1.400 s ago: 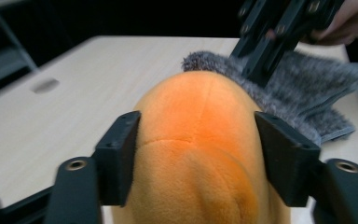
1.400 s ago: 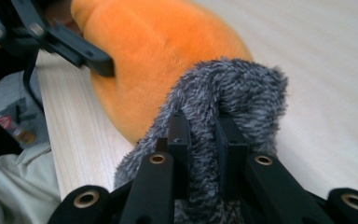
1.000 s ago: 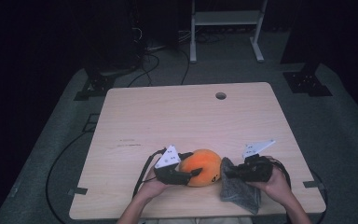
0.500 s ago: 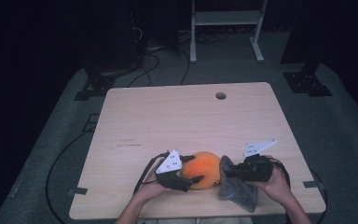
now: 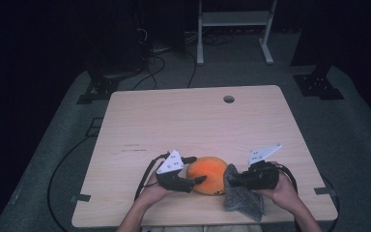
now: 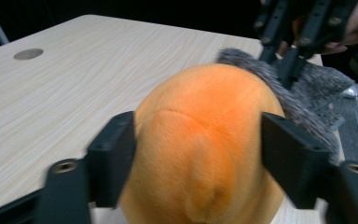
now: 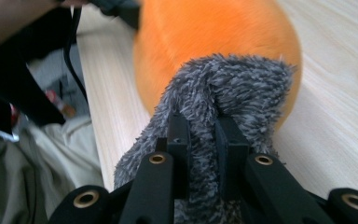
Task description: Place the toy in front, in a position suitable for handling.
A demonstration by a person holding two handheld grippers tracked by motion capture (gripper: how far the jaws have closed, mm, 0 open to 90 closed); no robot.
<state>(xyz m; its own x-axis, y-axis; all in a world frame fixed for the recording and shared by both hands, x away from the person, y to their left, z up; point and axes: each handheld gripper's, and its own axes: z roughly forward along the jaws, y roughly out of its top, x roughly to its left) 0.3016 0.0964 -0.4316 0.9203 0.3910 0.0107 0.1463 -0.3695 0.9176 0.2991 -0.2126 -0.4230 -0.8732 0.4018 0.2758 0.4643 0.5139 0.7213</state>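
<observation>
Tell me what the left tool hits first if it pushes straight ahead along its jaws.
The orange plush, already between the left tool's jaws; behind it lies the grey furry cloth.

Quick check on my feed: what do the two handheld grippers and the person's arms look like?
Both the left gripper and right gripper are black, with two blocky jaws showing brass-coloured screw holes. Each carries a grey three-cornered plate with dark dots on top and trails a black cable. The forearms are bare, no sleeves visible.

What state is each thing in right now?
Orange plush: resting on the table, between the left jaws.
Grey cloth: pinched, draped against the plush.
Left hand-held gripper: jaws just closing around the plush.
Right hand-held gripper: shut on the cloth.
</observation>
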